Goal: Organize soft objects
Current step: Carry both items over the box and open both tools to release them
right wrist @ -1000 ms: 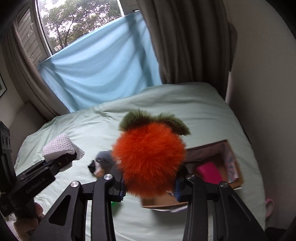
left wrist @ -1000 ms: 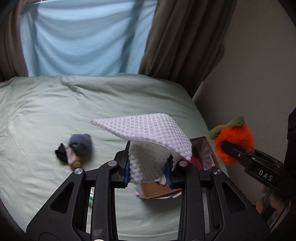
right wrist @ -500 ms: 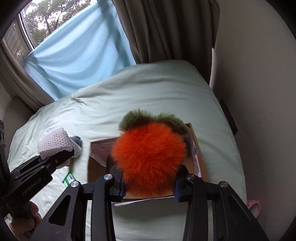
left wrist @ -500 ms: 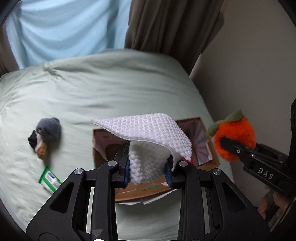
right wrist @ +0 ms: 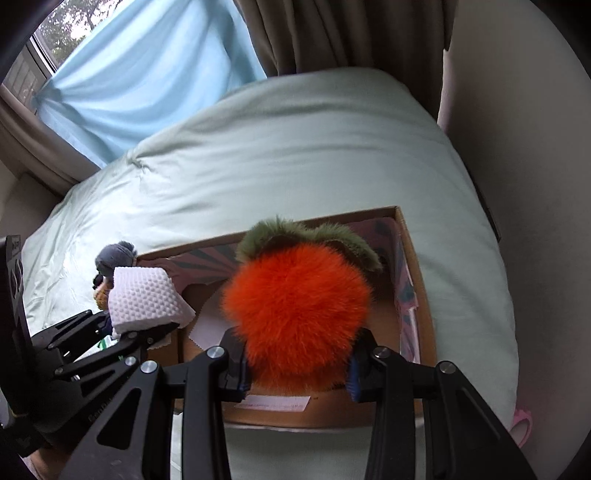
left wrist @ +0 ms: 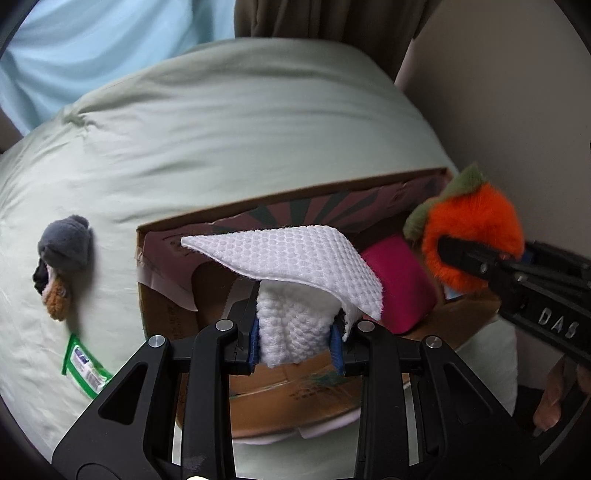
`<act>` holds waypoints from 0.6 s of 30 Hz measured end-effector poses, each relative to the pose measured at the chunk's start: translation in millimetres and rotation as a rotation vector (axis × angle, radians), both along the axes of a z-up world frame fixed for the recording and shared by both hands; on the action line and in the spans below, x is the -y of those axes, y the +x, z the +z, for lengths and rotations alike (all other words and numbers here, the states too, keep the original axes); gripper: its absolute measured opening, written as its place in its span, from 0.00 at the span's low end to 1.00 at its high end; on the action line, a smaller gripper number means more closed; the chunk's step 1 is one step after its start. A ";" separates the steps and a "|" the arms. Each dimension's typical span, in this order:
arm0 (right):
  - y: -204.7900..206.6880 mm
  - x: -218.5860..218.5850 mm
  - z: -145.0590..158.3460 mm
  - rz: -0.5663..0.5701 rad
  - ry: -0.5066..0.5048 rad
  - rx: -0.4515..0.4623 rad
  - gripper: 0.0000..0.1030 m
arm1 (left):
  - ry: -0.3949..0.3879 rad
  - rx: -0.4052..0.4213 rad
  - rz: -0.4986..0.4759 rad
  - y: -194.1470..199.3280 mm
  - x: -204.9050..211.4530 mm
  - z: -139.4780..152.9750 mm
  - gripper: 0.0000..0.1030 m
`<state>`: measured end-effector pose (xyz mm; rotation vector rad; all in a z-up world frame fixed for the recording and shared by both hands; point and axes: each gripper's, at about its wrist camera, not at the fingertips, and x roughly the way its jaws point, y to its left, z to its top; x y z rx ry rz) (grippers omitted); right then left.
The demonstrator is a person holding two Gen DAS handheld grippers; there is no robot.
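A wide bed under a smooth pale green sheet fills the room, its fabric softly creased, with a draped light blue curtain and heavy brown drapes behind. On the sheet sits an open brown cardboard box, shallow and rectangular, its inner walls printed with pink and dark rays; a bright pink soft block lies inside it. Above the box's right side, the right gripper points forward and down, its black fingers clamped on a round, fluffy orange plush fruit with shaggy olive-green leaves. Over the box's left part, the left gripper also tilts downward, its blue-padded fingers pinching a white waffle-textured cloth, whose dimpled flap folds forward over the fingertips like a stiff tent. Left of the box, on the sheet, lies a small bundle of rolled socks in grey, black and orange knit. Just below that bundle rests a flat green plastic packet with a white label.
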<state>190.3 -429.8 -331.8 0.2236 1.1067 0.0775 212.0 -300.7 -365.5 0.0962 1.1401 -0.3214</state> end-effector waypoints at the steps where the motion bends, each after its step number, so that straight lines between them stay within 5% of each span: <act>1: 3.4 -0.3 -1.9 -0.002 0.001 -0.003 0.34 | 0.007 -0.005 -0.001 1.8 -1.9 -2.1 0.25; 4: 12.0 0.5 -5.9 -0.008 0.007 -0.020 0.39 | 0.020 -0.026 -0.013 6.2 -3.1 -6.6 0.28; 5: 13.5 1.4 -5.8 -0.011 0.011 -0.025 0.44 | 0.024 -0.037 -0.024 7.3 -2.7 -7.6 0.43; 6: 15.2 2.1 -6.8 -0.016 0.015 -0.024 0.51 | 0.038 -0.043 -0.032 7.6 -2.3 -7.8 0.75; 8: 14.9 5.3 -3.5 -0.025 0.029 0.002 0.96 | 0.087 -0.011 -0.029 4.2 -3.6 -4.5 1.00; 18: 6.1 9.8 3.4 -0.038 0.049 0.023 1.00 | 0.098 -0.016 -0.023 -8.7 -10.3 0.6 1.00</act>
